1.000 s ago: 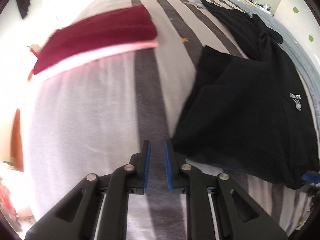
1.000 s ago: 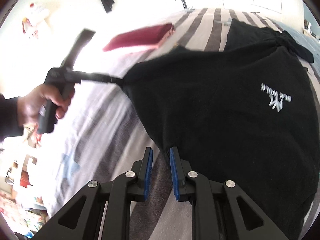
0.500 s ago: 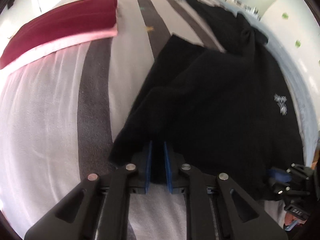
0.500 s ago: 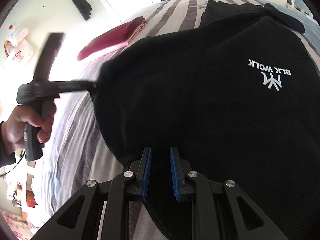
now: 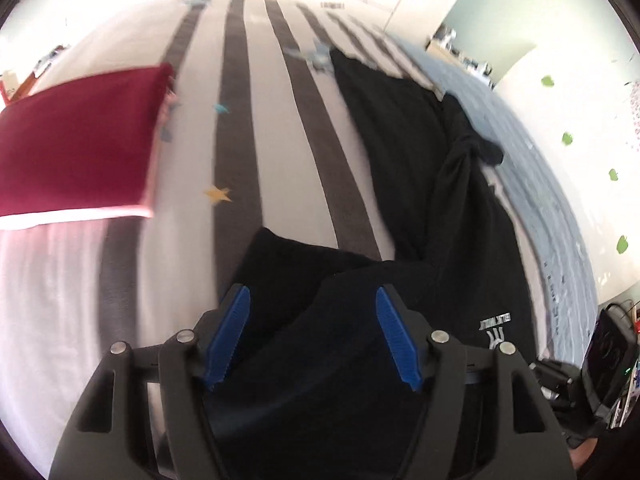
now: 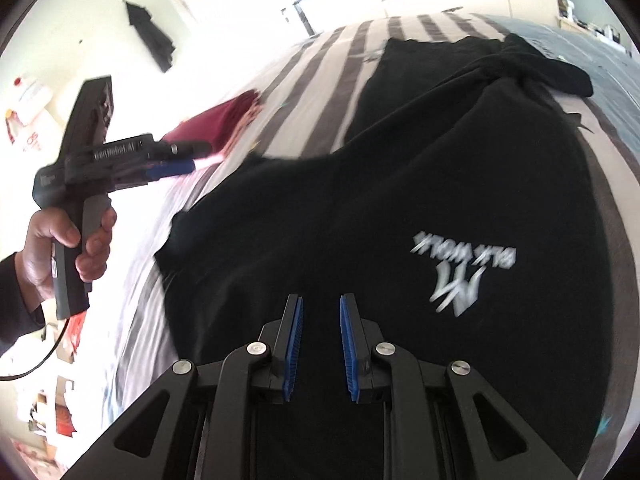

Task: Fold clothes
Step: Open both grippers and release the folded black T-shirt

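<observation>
The left gripper [image 5: 312, 334] is spreading, releasing the soft, limp black shirt [image 6: 400, 200]; the right gripper [image 6: 320, 346] is staying narrowly parted, pinching nothing visible.

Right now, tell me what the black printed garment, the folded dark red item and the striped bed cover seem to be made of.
Black printed garment: soft matte knit, probably cotton jersey; it drapes in limp folds without shine.
Folded dark red item: thicker matte cloth, possibly fleece or towelling; it holds a flat, padded shape, and a pink layer shows at its edge.
Striped bed cover: woven cotton-like fabric, matte, with fine creases; blur hides the weave.
</observation>
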